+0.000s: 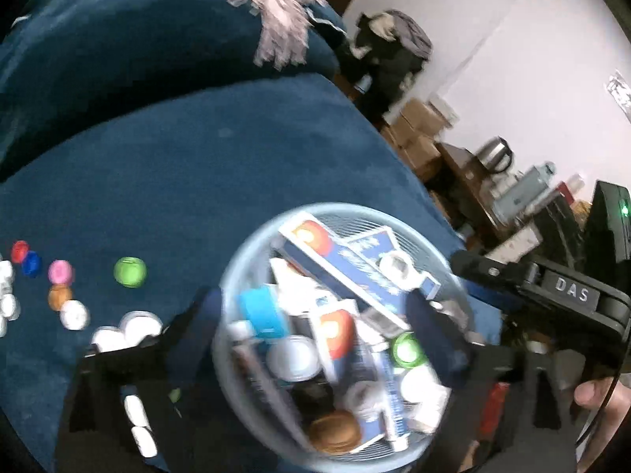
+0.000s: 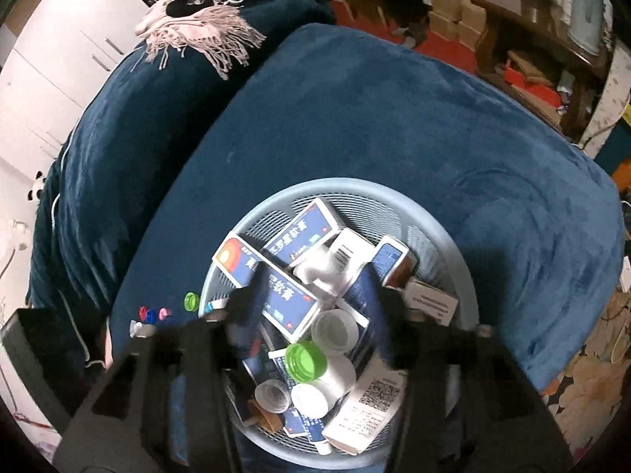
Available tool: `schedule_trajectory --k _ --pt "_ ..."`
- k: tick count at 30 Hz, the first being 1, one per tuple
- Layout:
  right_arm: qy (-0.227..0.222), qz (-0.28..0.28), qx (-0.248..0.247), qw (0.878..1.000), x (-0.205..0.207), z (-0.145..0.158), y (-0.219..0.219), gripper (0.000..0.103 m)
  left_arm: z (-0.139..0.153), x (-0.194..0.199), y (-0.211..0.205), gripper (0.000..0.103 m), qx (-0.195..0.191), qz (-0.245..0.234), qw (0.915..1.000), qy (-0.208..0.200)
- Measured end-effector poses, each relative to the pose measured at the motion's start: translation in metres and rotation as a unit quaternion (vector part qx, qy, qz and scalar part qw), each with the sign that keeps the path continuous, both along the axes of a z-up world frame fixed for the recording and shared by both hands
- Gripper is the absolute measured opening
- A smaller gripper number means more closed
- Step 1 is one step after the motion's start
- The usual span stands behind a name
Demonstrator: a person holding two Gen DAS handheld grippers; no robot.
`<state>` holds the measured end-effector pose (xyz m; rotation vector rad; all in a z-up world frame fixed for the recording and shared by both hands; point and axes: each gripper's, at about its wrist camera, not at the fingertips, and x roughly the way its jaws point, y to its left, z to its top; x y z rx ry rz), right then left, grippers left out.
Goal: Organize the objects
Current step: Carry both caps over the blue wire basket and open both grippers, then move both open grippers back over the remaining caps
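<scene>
Across both wrist views spreads a dark blue plush cover (image 2: 374,118) over a wide cushioned surface, with a pale pink fringed scarf (image 2: 197,27) lying on the mound behind it. Near the front of this cover stands a round pale blue plastic mesh basket (image 2: 355,193), filled with blue and white cardboard medicine boxes (image 2: 292,295), white plastic jars (image 2: 335,331), a translucent green screw cap (image 2: 305,360), a brown round lid (image 1: 333,431) and a white leaflet with a square code (image 2: 374,398).

Above the basket hangs the left gripper (image 1: 315,335), its black jaws spread wide on either side of the basket and pinching nothing. The right gripper (image 2: 315,307) hangs over the same basket, jaws partly apart with the heaped boxes showing between them, pressing on nothing that can be made out; its black body also shows at the right edge of the left view, held by a hand (image 1: 603,398).

Left of the basket, loose bottle caps lie on the cover: a green cap (image 1: 130,272), a pink cap (image 1: 60,272), a red cap (image 1: 19,251), a blue cap (image 1: 31,264), an orange cap (image 1: 59,296) and several white caps (image 1: 126,329).
</scene>
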<state>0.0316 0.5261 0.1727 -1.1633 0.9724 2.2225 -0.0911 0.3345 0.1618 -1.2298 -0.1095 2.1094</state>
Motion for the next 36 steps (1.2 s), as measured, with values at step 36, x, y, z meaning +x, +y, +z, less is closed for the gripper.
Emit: schedule_trajectory --k 36 --pt "-0.158 0.288 0.134 0.935 -0.150 -0.062 -0.239 0.092 -0.087 -0.043 -0.324 0.102 -0.104 0.262 0.9585 -0.040"
